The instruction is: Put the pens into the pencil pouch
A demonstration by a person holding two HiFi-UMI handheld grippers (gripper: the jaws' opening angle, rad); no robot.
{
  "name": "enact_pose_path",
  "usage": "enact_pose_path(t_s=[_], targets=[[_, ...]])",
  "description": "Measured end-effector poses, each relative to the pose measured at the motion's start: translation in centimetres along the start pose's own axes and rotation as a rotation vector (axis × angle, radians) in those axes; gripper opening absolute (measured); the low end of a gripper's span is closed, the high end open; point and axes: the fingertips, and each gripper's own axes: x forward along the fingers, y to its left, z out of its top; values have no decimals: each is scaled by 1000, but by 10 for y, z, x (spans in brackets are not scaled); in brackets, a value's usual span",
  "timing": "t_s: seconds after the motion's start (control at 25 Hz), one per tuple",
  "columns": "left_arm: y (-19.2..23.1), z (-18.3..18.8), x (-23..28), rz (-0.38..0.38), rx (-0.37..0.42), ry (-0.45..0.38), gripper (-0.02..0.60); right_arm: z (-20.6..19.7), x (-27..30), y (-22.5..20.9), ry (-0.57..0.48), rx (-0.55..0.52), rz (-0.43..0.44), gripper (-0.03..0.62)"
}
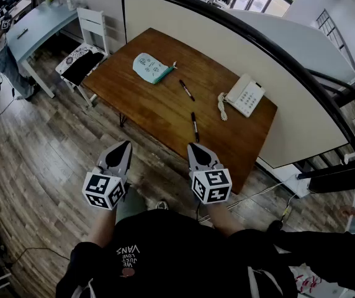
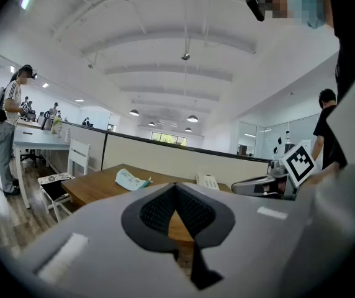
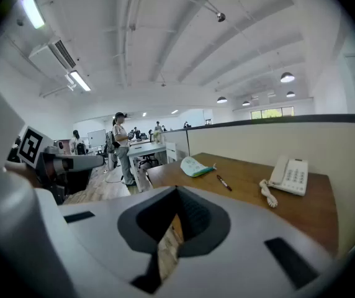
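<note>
1. The left gripper (image 1: 125,146) hangs short of the desk (image 1: 159,107), above the wooden floor (image 1: 41,154). Its jaws are pressed together with nothing between them.
2. The right gripper (image 1: 194,148) is level with it, at the desk's near edge, with its jaws likewise closed and empty.
3. Both grippers point toward the desk, tipped slightly downward.
4. The pencil pouch (image 1: 151,67), pale blue-green, lies flat toward the desk's far left. Whether its zip is open is too small to tell.
5. One pen (image 1: 186,90) lies mid-desk, near the pouch but apart from it.
6. A second pen (image 1: 194,126) lies nearer the person, just ahead of the right gripper.
7. A white telephone (image 1: 246,95) sits at the desk's right side, and a white chair (image 1: 84,58) stands left of the desk.
</note>
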Motion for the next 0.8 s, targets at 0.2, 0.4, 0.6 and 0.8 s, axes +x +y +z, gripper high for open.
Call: enact_pose_path(t_s=[0.2,0.4,0.6,0.8], targets=[[14,-5,15,-25,-1,1,12,2,19,1,-5,-1,-4,12],[52,-6,40,-72,-20,25,132,12,57,3,-20,39,-54,14],[92,0,63,-159,-5,81,158,25,93,6,-29,87,-137,20],[131,12,91,-257,19,123,178,38,126,11,-44,147,-235,117]])
